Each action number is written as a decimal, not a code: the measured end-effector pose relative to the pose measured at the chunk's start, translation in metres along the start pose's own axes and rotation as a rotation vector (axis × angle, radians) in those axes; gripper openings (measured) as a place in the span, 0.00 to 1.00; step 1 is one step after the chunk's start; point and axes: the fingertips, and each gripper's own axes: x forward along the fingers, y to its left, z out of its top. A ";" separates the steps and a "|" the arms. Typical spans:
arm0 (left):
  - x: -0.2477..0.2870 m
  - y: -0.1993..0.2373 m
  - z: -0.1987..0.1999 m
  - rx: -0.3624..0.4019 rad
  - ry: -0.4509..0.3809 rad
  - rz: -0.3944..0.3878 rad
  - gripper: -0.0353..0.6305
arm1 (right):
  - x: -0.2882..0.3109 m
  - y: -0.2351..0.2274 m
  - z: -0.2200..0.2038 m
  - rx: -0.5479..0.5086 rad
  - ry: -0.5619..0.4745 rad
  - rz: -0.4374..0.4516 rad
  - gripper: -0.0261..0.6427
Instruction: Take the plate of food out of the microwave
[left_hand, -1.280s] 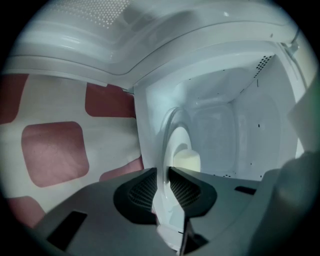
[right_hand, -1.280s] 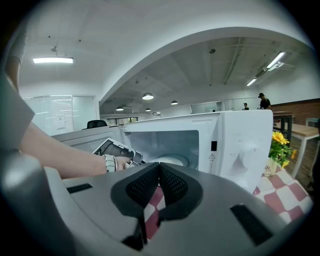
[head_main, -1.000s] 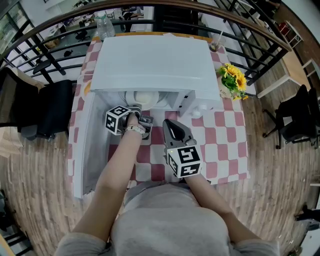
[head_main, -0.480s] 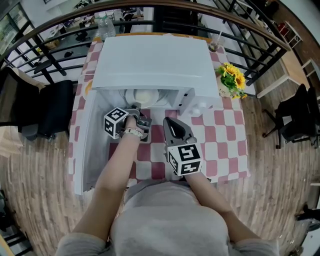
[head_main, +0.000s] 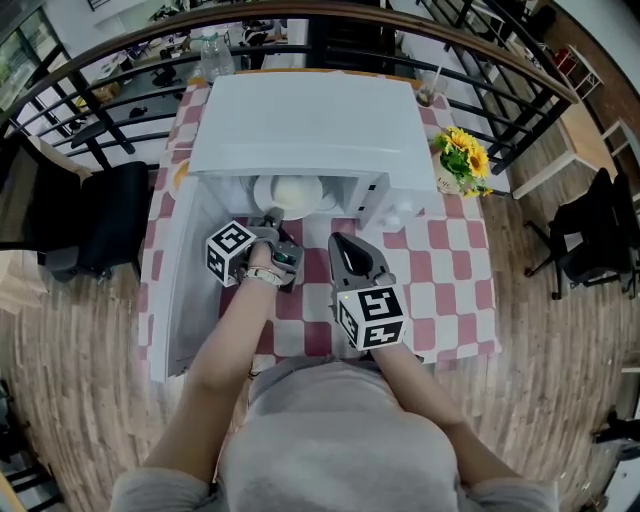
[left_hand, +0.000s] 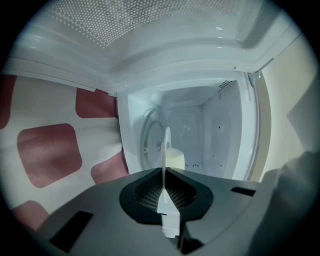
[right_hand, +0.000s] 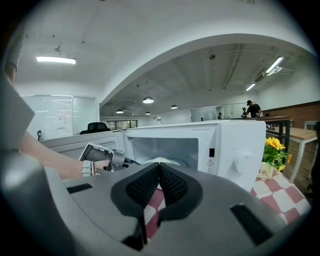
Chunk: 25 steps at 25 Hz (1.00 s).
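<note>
Against the frame one second earlier, we noted that the left gripper had drawn back from the white box-shaped microwave oven toward the person, and that more of the round white plate with its pale mound of food showed at the oven's mouth. The oven's white door stood swung open at the far left. The left forearm reached forward over the red-and-white checked tablecloth. In the left gripper view, the jaws were clamped on the near rim of the plate, which appeared edge-on with the oven cavity behind it. The plate sat at the front of the oven's opening, not yet clear of it. To the right, we saw the right gripper unmoved and held before the oven front, its jaws closed together on nothing. A pot of yellow flowers stood at the table's right edge.
</note>
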 end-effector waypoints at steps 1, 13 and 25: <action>-0.002 -0.002 -0.002 0.007 0.008 -0.009 0.08 | -0.001 0.001 0.000 0.000 -0.002 -0.001 0.07; -0.028 -0.029 -0.017 0.032 0.060 -0.097 0.08 | -0.006 0.001 0.007 -0.003 -0.016 -0.012 0.07; -0.053 -0.032 -0.034 0.013 0.100 -0.124 0.08 | -0.013 0.002 0.013 -0.003 -0.056 -0.019 0.07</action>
